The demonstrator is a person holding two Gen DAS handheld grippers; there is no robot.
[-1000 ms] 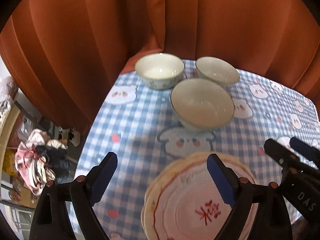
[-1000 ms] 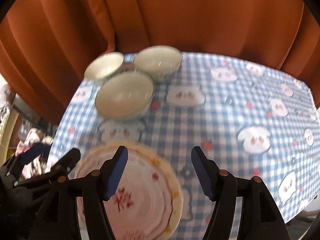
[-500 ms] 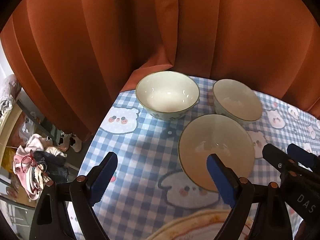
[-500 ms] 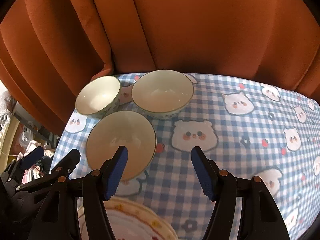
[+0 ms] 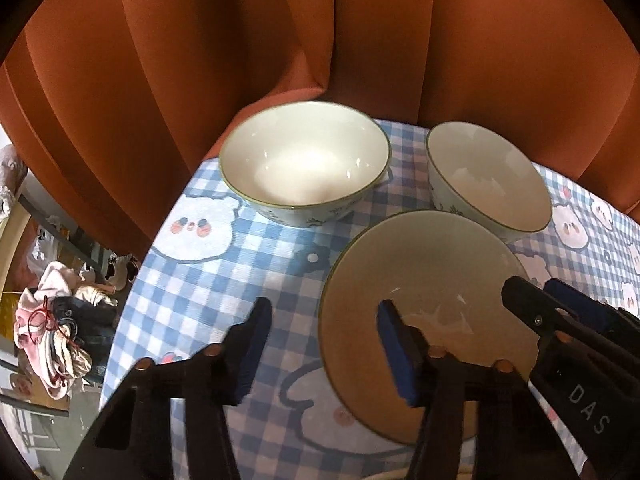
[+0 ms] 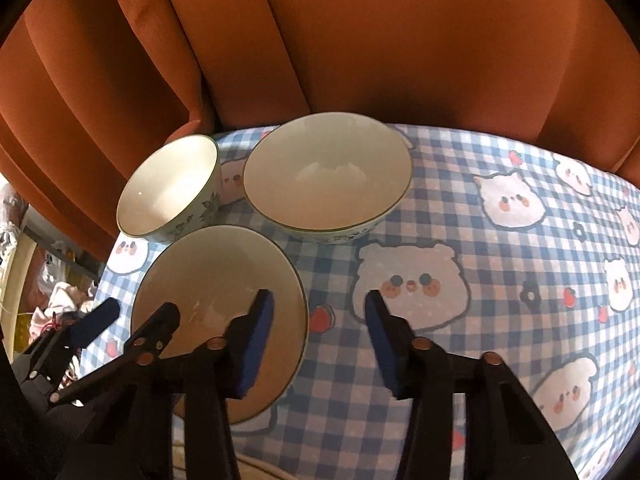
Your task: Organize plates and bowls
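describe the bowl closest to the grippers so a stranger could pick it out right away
On the blue checked tablecloth in front of the orange curtain, three pale bowls sit in a cluster at the far left corner. The nearest bowl is the front one, on its own ahead of the other two bowls. It looks the widest and shallowest, and both grippers straddle its rim.

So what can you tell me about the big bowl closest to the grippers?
The nearest bowl is wide, shallow and looks ceramic, cream inside with a thin dark line round its rim. It looks empty and stands upright on the blue checked tablecloth, in front of two deeper bowls. The left gripper and right gripper each straddle its rim on opposite sides, jaws closing, not yet pressing.
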